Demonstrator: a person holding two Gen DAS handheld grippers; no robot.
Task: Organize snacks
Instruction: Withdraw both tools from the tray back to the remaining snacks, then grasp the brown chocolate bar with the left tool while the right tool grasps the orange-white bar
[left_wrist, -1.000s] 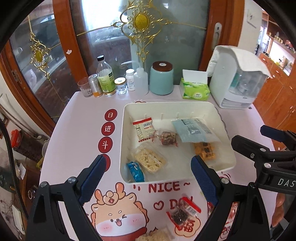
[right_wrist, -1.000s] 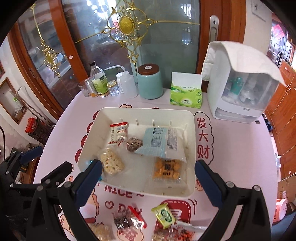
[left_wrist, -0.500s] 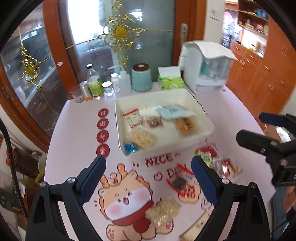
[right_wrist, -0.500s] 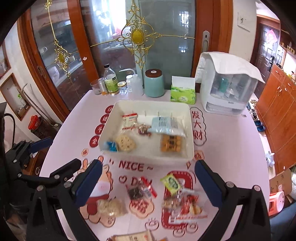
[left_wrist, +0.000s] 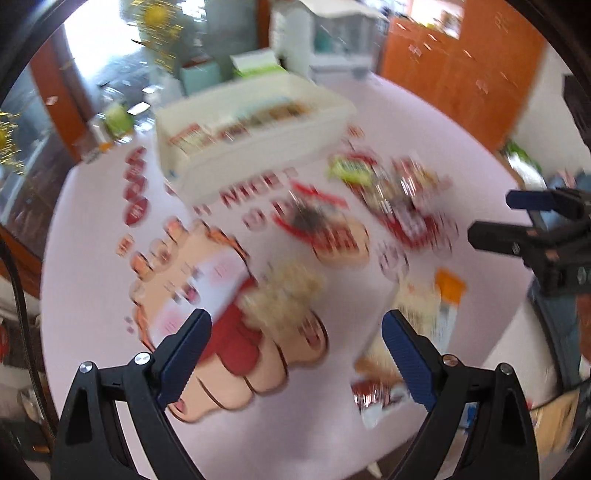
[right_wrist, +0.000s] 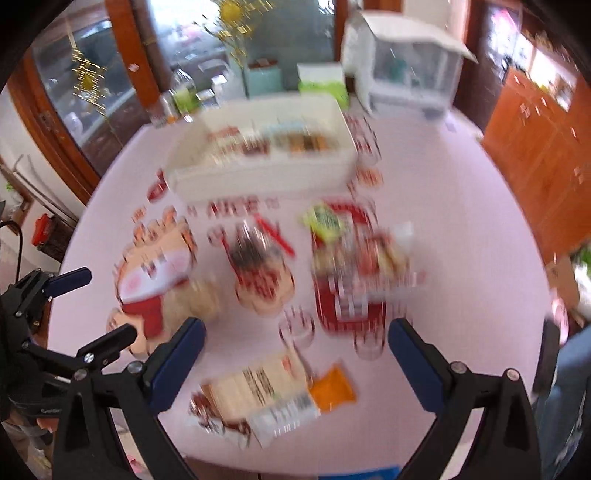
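Note:
Both views are motion-blurred. A white bin (left_wrist: 255, 122) (right_wrist: 266, 155) holding several snack packets stands at the far side of the round pink table. Loose snacks lie on the near half: a green packet (right_wrist: 323, 221), a dark packet (right_wrist: 255, 254), a pale puffed snack (left_wrist: 284, 291) (right_wrist: 195, 299), a red and clear pile (right_wrist: 365, 258), and a large flat packet with an orange end (right_wrist: 273, 398). My left gripper (left_wrist: 295, 354) is open and empty over the near table. My right gripper (right_wrist: 295, 358) is open and empty above the large flat packet.
Bottles (right_wrist: 181, 96), a teal canister (right_wrist: 264, 79), a green tissue box (right_wrist: 321, 83) and a white appliance (right_wrist: 410, 62) stand behind the bin. Orange cabinets (right_wrist: 535, 147) are to the right. The table edge runs close below both grippers.
Both grippers have pulled back and away from the bin toward the near table edge, so more loose snacks show. Both stay open and empty.

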